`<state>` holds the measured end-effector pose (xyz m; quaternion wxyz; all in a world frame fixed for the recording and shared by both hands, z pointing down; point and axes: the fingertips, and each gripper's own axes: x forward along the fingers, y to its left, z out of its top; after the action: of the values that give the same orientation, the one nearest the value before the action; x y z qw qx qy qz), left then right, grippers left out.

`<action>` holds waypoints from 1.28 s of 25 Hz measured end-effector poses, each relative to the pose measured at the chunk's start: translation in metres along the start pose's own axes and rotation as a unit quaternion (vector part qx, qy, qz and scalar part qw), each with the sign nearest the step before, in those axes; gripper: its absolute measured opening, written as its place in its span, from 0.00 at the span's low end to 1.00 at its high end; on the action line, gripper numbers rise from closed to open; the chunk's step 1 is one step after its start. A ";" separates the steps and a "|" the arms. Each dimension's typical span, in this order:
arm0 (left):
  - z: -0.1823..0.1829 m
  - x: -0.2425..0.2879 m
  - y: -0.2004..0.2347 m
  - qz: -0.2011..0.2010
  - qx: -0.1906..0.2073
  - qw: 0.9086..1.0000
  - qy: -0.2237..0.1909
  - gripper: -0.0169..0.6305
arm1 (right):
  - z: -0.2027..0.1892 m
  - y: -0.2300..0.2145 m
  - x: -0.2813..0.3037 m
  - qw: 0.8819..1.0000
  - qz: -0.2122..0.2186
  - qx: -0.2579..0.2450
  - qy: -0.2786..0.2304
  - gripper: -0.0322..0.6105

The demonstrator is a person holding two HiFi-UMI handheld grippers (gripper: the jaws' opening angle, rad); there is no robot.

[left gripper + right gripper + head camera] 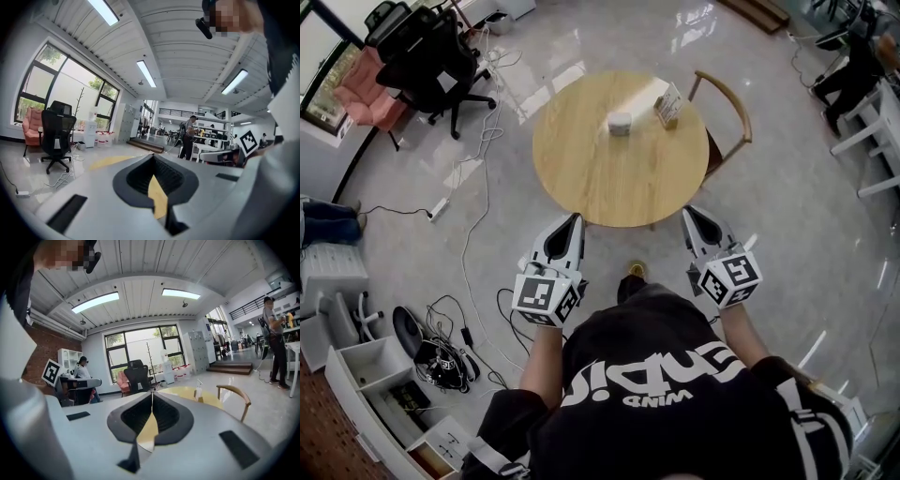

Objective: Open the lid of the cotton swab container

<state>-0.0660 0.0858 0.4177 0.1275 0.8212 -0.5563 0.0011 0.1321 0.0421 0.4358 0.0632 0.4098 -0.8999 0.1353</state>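
The cotton swab container (pixel 620 123), a small pale round tub with its lid on, stands on the far half of a round wooden table (pixel 600 178). My left gripper (pixel 577 218) is held in the air short of the table's near left edge, jaws shut and empty. Just off the near right edge, my right gripper (pixel 686 213) is likewise shut with nothing in it. Both point toward the table, well short of the container. In the left gripper view the shut jaws (pixel 153 156) hide most of the table (pixel 110 162). The right gripper view shows the shut jaws (pixel 151 393) and the tabletop (pixel 185 393) beyond.
A small card stand (pixel 668 103) sits on the table right of the container. A wooden chair (pixel 727 117) is tucked in at the table's right. Black office chairs (pixel 431 56), floor cables (pixel 478 187) and storage boxes (pixel 356 366) lie to the left.
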 end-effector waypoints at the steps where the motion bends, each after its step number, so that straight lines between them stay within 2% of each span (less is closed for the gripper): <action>1: 0.001 0.006 0.001 0.004 -0.002 1.000 -0.001 0.04 | 0.003 -0.005 0.005 1.000 0.005 -0.002 0.001 0.05; 8: 0.015 0.032 0.009 0.020 -0.002 1.000 -0.019 0.04 | 0.019 -0.029 0.033 1.000 0.028 -0.012 -0.001 0.05; 17: 0.019 0.048 0.033 0.033 -0.001 0.999 -0.016 0.04 | 0.015 -0.035 0.058 0.999 0.037 -0.005 0.010 0.05; 32: 0.045 0.106 0.080 -0.027 0.023 0.999 -0.015 0.04 | 0.038 -0.043 0.121 1.000 0.013 -0.002 0.004 0.05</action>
<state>-0.1050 -0.0483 0.4061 0.1004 0.8384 -0.5357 -0.0018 0.0845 -0.0831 0.4350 0.0659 0.3975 -0.9052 0.1355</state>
